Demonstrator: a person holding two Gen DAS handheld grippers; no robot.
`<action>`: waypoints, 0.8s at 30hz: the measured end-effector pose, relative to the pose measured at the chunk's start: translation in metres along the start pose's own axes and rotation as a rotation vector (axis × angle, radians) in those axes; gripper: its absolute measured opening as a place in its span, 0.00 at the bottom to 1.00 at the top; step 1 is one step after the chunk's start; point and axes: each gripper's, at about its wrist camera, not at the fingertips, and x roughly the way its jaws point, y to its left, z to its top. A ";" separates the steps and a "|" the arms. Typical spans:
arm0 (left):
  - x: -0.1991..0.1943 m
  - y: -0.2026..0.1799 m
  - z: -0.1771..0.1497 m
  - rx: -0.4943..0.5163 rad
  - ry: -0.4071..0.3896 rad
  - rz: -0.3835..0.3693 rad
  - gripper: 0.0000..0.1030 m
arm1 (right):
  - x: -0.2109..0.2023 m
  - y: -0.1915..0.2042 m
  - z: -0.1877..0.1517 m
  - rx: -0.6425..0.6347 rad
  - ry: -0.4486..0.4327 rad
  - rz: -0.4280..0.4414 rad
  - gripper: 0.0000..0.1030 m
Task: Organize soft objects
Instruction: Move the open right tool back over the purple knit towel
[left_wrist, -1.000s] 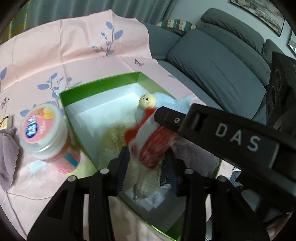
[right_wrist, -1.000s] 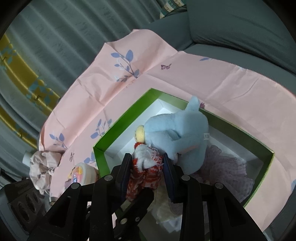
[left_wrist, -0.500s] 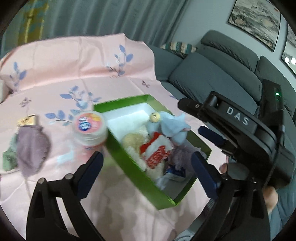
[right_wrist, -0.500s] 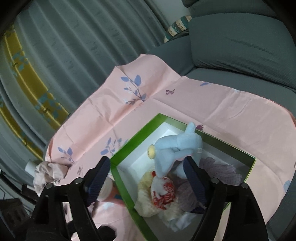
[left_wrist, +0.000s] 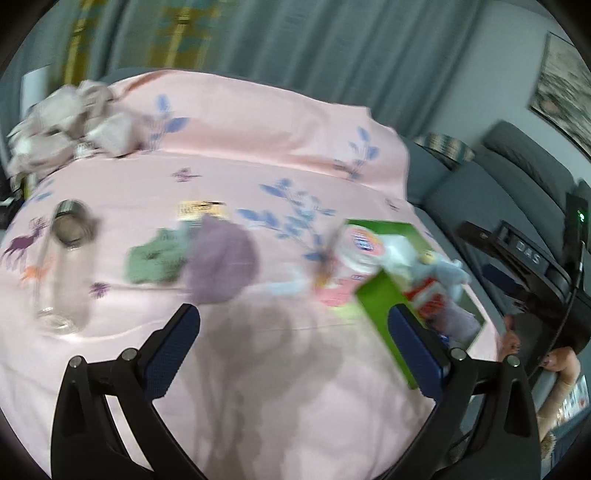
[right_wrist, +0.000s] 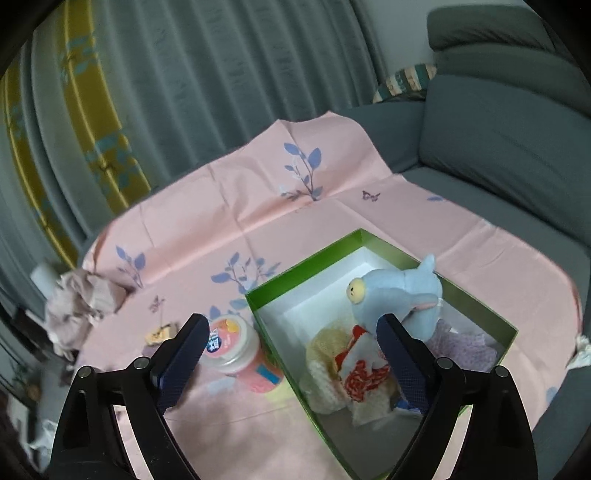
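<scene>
Left tool (left_wrist: 293, 350): jaws spreading wide, nothing between them, held above the bare pink cloth (left_wrist: 258, 387) that covers the table. Just beyond its tips lie a purple knitted piece (left_wrist: 221, 258) and, touching it on the left, a green knitted piece (left_wrist: 151, 258); a yellow label (left_wrist: 199, 209) lies behind them. Farther left a clear glass jar (left_wrist: 64, 266) lies on its side, and a crumpled pale cloth (left_wrist: 70, 118) sits at the far left edge. This view is blurred.

Right tool (right_wrist: 291, 354): jaws also opening, empty, hovering over the near left corner of the green box (right_wrist: 332, 424). Inside the box a red-and-white patterned cloth (right_wrist: 360, 373) lies on a cream knitted piece (right_wrist: 325, 343), with a blue plush toy (right_wrist: 399, 299) behind them and a lilac dotted fabric (right_wrist: 465, 347) to the right. A pink lidded tub (right_wrist: 236, 350) stands just outside the box's left wall, touching or nearly touching it. A grey sofa (right_wrist: 498, 147) rises behind the table. In the left view, a hand (left_wrist: 561, 363) holds the right tool's body.
</scene>
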 end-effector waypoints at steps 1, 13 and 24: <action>-0.002 0.009 -0.001 -0.010 -0.005 0.016 0.98 | 0.001 0.005 -0.001 -0.011 0.005 0.003 0.90; -0.001 0.099 -0.017 -0.155 0.000 0.190 0.98 | 0.009 0.048 -0.023 -0.098 0.055 0.070 0.90; -0.010 0.143 -0.011 -0.261 -0.003 0.261 0.99 | 0.027 0.096 -0.051 -0.162 0.136 0.113 0.90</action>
